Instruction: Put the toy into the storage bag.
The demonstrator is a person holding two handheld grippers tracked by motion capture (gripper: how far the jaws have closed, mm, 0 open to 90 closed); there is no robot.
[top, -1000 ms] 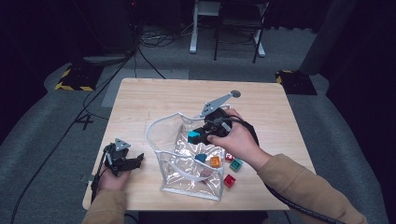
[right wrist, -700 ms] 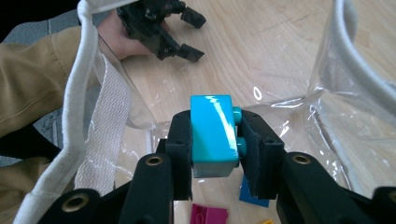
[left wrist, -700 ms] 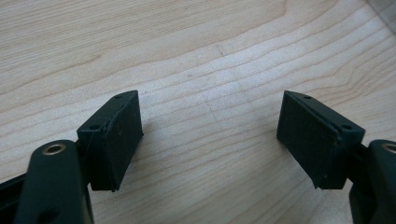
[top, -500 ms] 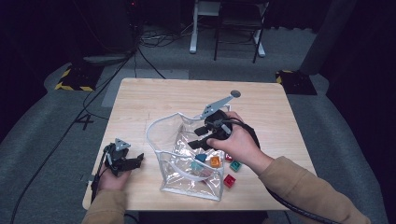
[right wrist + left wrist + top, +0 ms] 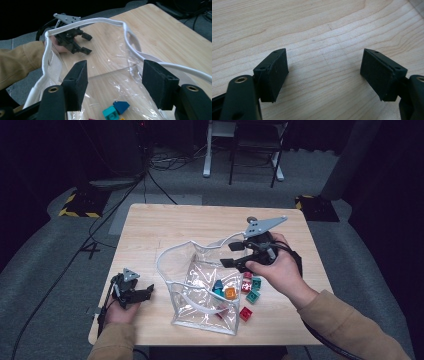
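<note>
A clear plastic bag [image 5: 200,290] with a white rim [image 5: 85,23] stands open in the middle of the wooden table [image 5: 165,230]. A teal brick [image 5: 110,112], a blue brick [image 5: 121,106] and an orange brick [image 5: 230,293] lie inside it. My right gripper [image 5: 226,255] [image 5: 115,72] hovers over the bag's right rim. It is open, its jaws have just been opening, and nothing is between them. My left gripper [image 5: 148,291] [image 5: 324,65] rests open on the table left of the bag, over bare wood.
Loose bricks lie on the table just right of the bag: a red one [image 5: 245,314], a teal one [image 5: 253,296] and a pinkish one [image 5: 247,282]. The left gripper [image 5: 86,43] shows beyond the bag's far rim. The floor around the table is dark.
The right gripper has lifted up and to the right, off the bag's mouth, and its jaws have opened. A teal brick seen at its tips earlier is gone from them. The left hand stayed put.
</note>
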